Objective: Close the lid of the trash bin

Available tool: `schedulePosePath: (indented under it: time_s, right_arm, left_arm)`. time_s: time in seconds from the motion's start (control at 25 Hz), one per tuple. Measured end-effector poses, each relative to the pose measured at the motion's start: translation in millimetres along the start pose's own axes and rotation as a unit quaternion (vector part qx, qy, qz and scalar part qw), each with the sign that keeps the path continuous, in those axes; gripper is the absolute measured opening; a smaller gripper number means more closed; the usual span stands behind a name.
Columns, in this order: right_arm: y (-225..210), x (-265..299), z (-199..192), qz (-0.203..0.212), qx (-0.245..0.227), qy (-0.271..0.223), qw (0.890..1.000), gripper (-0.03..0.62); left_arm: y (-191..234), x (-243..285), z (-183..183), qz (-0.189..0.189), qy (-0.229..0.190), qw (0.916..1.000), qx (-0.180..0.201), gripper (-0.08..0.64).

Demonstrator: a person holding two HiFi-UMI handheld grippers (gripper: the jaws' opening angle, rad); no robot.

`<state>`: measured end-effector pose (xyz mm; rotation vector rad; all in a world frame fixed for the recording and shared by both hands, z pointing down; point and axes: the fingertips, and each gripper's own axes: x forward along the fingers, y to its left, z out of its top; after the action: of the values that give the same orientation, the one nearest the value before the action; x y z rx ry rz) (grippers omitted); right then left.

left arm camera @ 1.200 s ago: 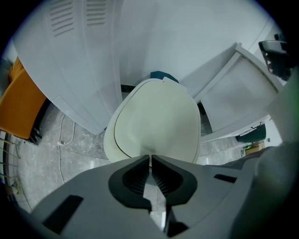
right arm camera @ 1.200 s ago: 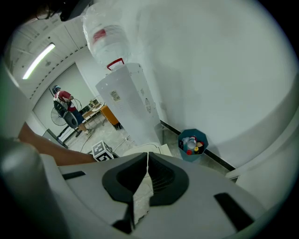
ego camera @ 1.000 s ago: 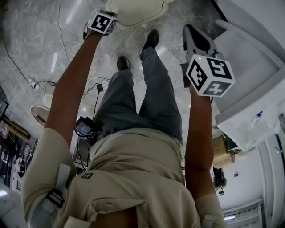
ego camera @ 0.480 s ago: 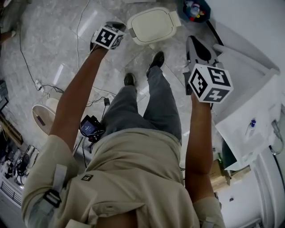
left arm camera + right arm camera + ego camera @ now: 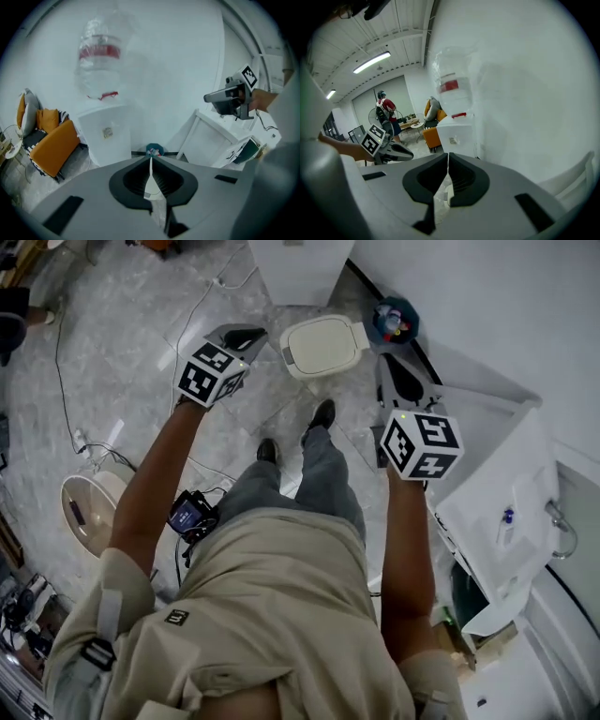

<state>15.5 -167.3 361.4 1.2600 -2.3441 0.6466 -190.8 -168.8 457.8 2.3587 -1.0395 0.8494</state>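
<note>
Left claw (image 5: pixel 244 335) and right claw (image 5: pixel 398 371) are both clenched on nothing, held in the air. Between them, just beyond the person's shoes (image 5: pixel 322 414), the white trash bin (image 5: pixel 325 343) stands on the floor (image 5: pixel 141 334), its lid (image 5: pixel 314 351) lying flat on top.

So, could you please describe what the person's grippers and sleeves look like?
The left gripper and right gripper are light grey shells with black ribbed pads. Each carries a white cube printed with black square markers. The person wears a beige short-sleeved shirt.
</note>
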Motion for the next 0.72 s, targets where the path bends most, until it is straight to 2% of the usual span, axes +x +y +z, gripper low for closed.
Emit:
schedulePosePath:
  time_s: [0.2, 0.4, 0.56, 0.72]
  right_arm:
    - [36.5, -32.7, 28.8, 0.014, -0.018, -0.034, 0.999, 0.026]
    - [76.2, -68.6, 61.4, 0.028, -0.056, -0.073, 0.995, 0.025]
    - [100.0, -102.6, 80.1, 0.037, -0.083, -0.105, 0.99, 0.025]
    - [127.9, -135.0, 94.7, 0.04, -0.109, -0.136, 0.984, 0.025]
  left_arm:
    - [-15.0, -86.4, 37.8, 0.014, -0.073, 0.997, 0.02, 0.031]
    - [-18.9, -174.6, 59.3, 0.038, -0.143, 0.9886, 0.025, 0.031]
    - [-30.1, -235.8, 80.6, 0.058, -0.206, 0.9762, 0.033, 0.025]
    - [-47.7, -294.5, 105.2, 0.063, -0.272, 0.9587, 0.055, 0.023]
